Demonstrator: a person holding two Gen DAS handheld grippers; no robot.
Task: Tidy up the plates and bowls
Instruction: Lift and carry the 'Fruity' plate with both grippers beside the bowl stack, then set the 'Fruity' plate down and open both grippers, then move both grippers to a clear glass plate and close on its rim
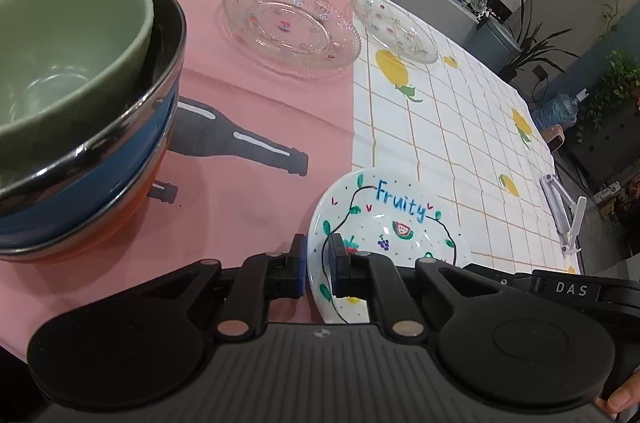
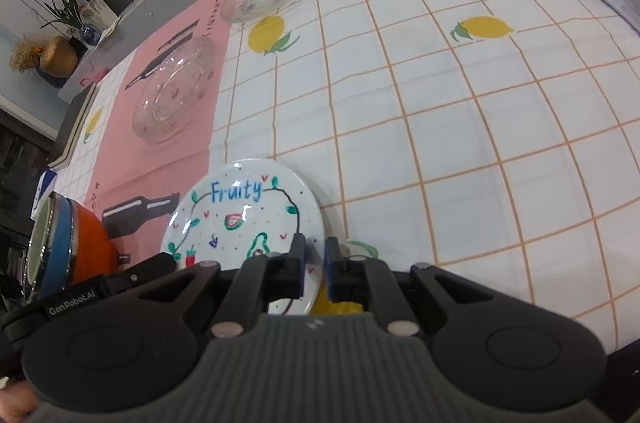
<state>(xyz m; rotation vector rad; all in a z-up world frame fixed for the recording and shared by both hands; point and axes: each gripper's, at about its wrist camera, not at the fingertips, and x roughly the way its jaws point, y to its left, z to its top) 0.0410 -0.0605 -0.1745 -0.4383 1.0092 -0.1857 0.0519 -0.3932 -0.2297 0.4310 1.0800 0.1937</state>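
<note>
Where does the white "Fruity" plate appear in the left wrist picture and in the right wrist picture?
Left wrist: Fruity plate lies bottom centre-right, its left rim between the left gripper fingers.
Right wrist: plate lies bottom centre-left, its right rim at the right gripper.
Shared landmark: large glass plate on the pink cloth.

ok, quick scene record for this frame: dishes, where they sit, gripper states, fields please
held item: Fruity plate, white, painted fruit
left gripper: fingers either side of the plate's left rim, closed on it
right gripper: fingers either side of the plate's right rim, closed on it
bowl stack: green bowl nested in blue, orange at the bottom, on the pink mat
large glass plate: on pink mat, alone
small glass plate: on lemon tablecloth, beside the large one
plates stacked: none yet
</note>
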